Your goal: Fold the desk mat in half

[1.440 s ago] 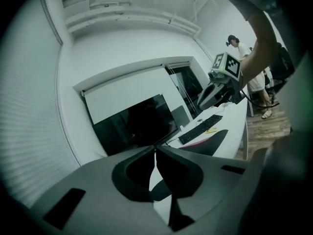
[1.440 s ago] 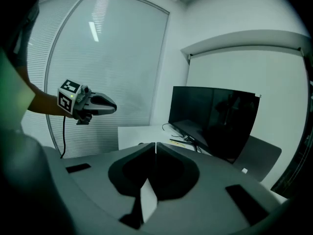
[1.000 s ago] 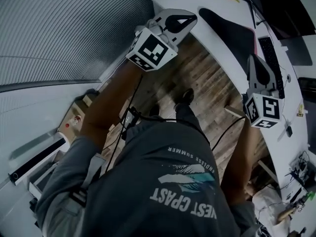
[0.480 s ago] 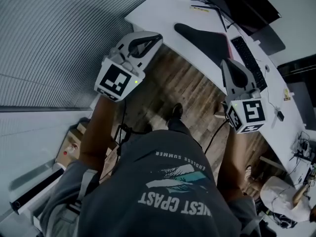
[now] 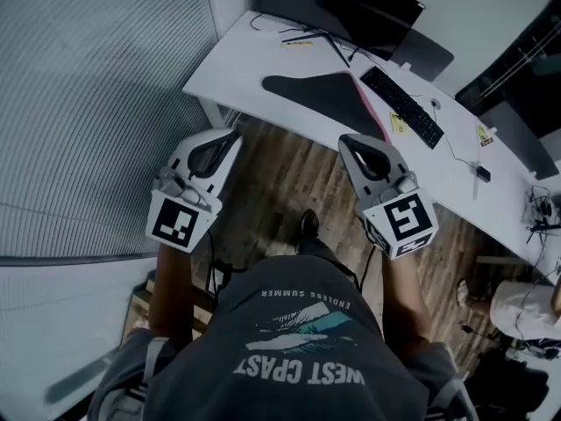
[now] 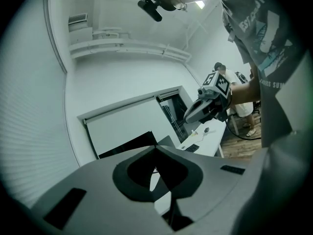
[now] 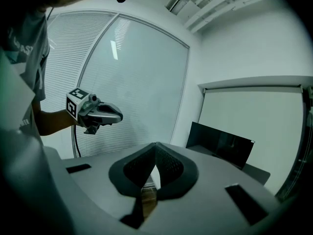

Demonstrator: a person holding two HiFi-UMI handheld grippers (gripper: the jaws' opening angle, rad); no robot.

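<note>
- Dimly, the desk mat [image 5: 320, 95] reads as a dark shape with a pink strip on its keyboard [image 5: 403, 106] side, lying near the desk's [image 5: 228, 68] front edge; any fold is unclear.
- Monitor [image 5: 342, 7] is cut off at the top.
- Left gripper [image 5: 233, 135] and right gripper [image 5: 344, 139], jaws together and empty, hang over the wooden floor [image 5: 289, 182], short of that edge.

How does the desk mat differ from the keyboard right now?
The desk mat is broad, with a curved outline and a pink edge showing; the keyboard is a narrow straight bar. The desk mat lies left of the keyboard in the head view. Both are dark and lie on the white desk.
</note>
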